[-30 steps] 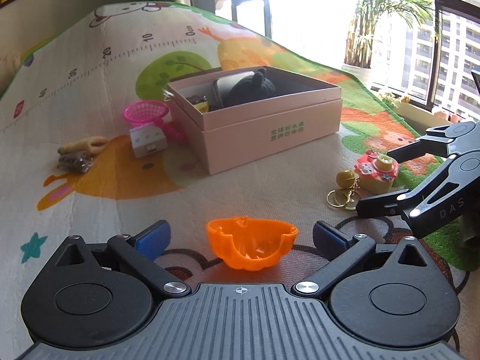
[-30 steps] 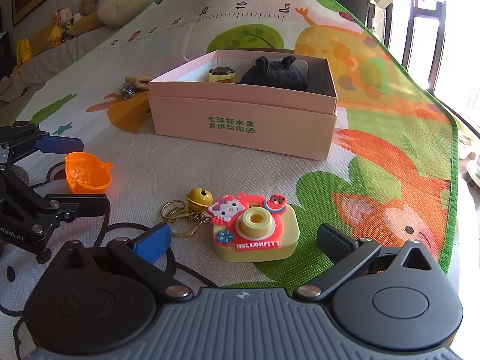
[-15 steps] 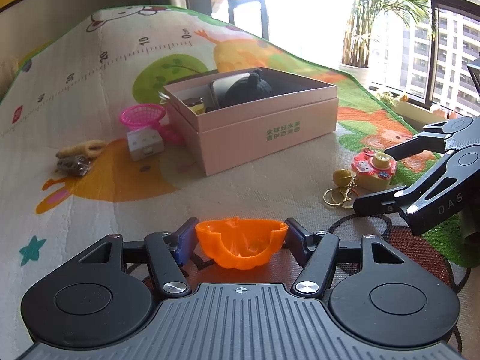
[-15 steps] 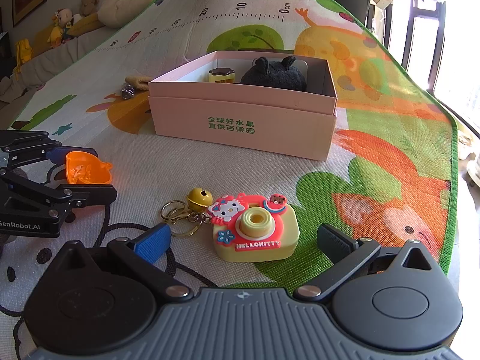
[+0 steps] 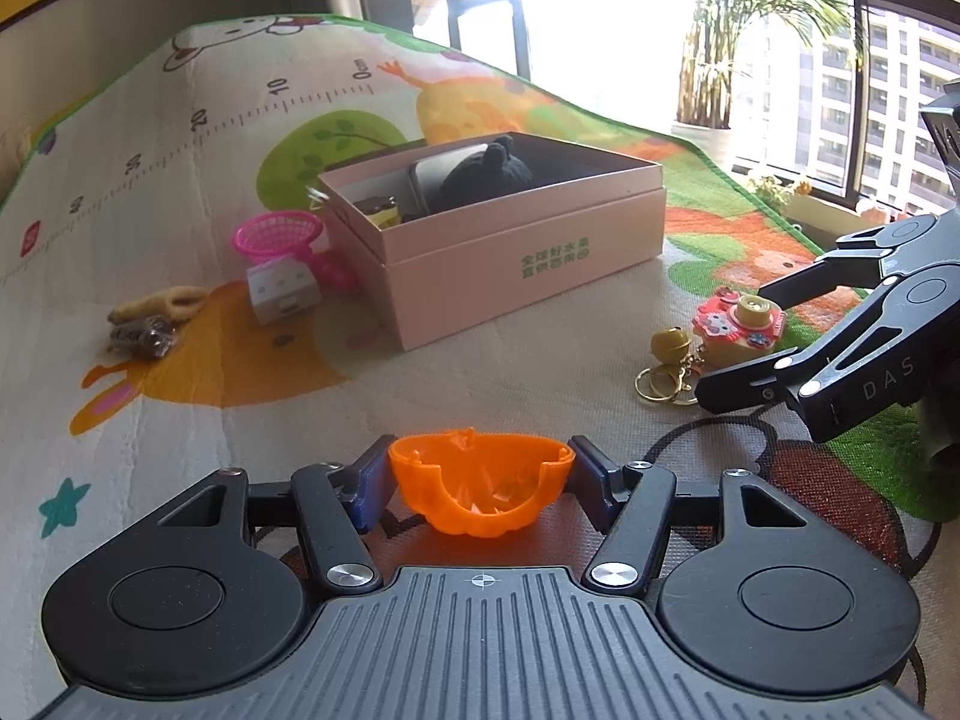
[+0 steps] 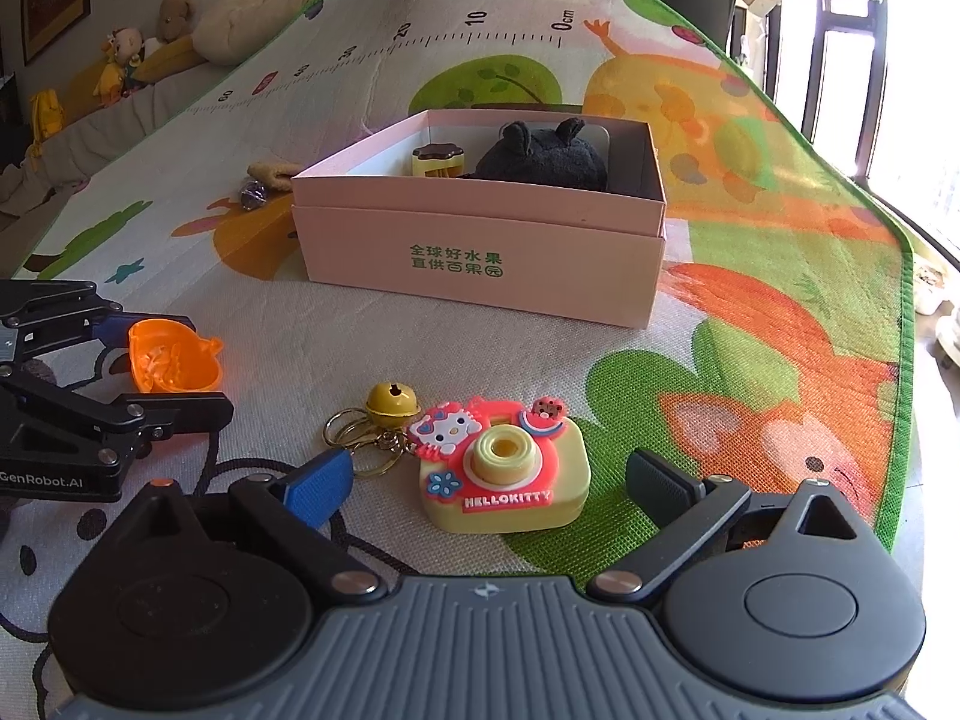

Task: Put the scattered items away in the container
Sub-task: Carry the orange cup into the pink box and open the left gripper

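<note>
On the mat (image 5: 180,396), the left gripper (image 5: 477,483) pinches the orange cup (image 5: 478,489) between both pads, well short of the pink box (image 5: 516,258). Right gripper (image 6: 489,489) spread wide around the toy camera (image 6: 510,471), not touching it.

pink basket (image 5: 277,235) partly behind box (image 5: 516,252)
</note>
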